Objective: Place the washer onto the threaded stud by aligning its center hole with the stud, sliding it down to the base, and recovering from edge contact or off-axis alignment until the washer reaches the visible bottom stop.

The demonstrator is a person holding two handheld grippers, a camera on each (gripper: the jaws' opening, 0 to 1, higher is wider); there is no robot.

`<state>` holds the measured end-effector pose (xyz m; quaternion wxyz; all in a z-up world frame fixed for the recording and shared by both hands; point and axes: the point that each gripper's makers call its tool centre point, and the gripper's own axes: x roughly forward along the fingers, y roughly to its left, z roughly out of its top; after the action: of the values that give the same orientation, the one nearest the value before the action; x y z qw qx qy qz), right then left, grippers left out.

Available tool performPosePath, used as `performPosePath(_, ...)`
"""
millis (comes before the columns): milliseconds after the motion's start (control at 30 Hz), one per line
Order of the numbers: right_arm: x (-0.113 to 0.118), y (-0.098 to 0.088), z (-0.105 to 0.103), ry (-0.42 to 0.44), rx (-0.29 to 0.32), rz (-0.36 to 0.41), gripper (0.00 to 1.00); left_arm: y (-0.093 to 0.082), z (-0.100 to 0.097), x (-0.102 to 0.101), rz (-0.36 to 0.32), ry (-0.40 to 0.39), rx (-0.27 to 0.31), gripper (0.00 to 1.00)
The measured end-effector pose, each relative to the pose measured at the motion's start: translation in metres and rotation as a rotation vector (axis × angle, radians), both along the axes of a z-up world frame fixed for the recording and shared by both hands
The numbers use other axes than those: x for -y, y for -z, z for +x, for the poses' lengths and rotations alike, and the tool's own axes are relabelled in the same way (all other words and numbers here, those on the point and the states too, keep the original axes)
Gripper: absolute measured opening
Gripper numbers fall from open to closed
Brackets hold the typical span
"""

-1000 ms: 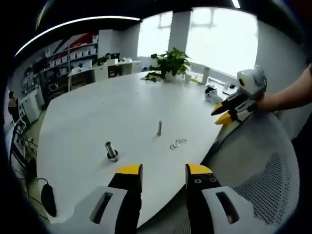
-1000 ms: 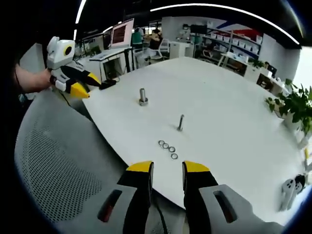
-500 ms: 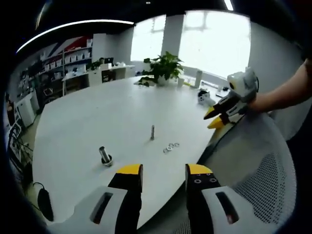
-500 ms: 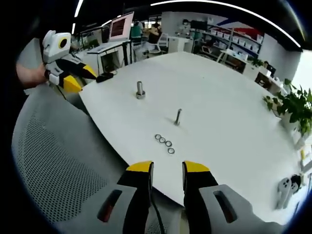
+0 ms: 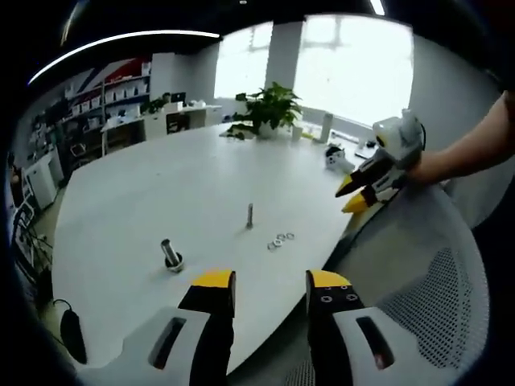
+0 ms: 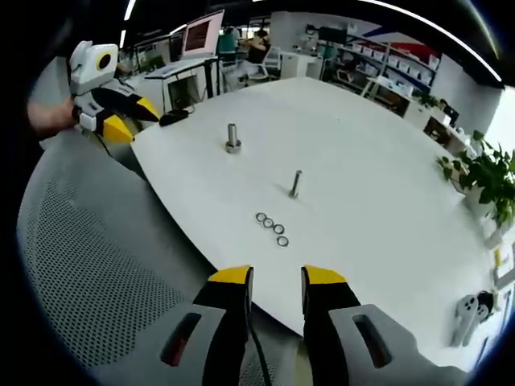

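A thin threaded stud (image 5: 249, 215) (image 6: 295, 184) stands upright on the white table (image 5: 177, 185) (image 6: 378, 193). Several small washers (image 5: 279, 240) (image 6: 272, 227) lie in a short row near the table's front edge, just in front of the stud. My left gripper (image 5: 269, 291) is open and empty, held back from the table edge. My right gripper (image 6: 276, 287) is open and empty too, above a mesh chair back. In the left gripper view the right gripper (image 5: 360, 188) enters from the right; in the right gripper view the left gripper (image 6: 127, 117) enters from the left.
A thicker bolt on a round base (image 5: 170, 254) (image 6: 232, 137) stands left of the stud. A grey mesh chair (image 5: 418, 297) (image 6: 88, 265) sits before the table edge. A potted plant (image 5: 269, 108) (image 6: 483, 177) and a small white device (image 5: 338, 158) (image 6: 471, 310) stand far off.
Both views drifted a little as the hands moved; the stud and washers shifted slightly in frame. Nothing on the table moved, and both grippers stayed open.
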<state>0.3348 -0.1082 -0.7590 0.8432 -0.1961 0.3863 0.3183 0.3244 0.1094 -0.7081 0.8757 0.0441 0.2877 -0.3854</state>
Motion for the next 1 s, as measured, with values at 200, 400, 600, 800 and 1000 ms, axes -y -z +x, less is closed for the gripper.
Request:
performPosePath(200, -0.009, 0.012, -0.01, -0.118, -0.081, -0.096, 0.27, 0.0, 0.004, -0.006, 0.0, -0.025, -0.004, 0.33)
performPosePath(400, -0.02, 0.014, -0.001, -0.12, -0.114, -0.095, 0.27, 0.003, 0.002, -0.005, -0.009, -0.022, -0.021, 0.33)
performPosePath(600, -0.026, 0.024, 0.024, -0.082, -0.135, -0.069, 0.27, 0.005, 0.002, -0.006, 0.006, -0.019, -0.019, 0.32)
performPosePath(800, -0.032, 0.044, 0.033, -0.088, -0.184, -0.082, 0.27, 0.004, 0.003, -0.008, 0.013, -0.023, -0.009, 0.32)
performPosePath(1000, -0.034, 0.058, 0.044, -0.095, -0.207, -0.112, 0.27, 0.005, 0.001, -0.007, 0.016, -0.017, -0.012, 0.31)
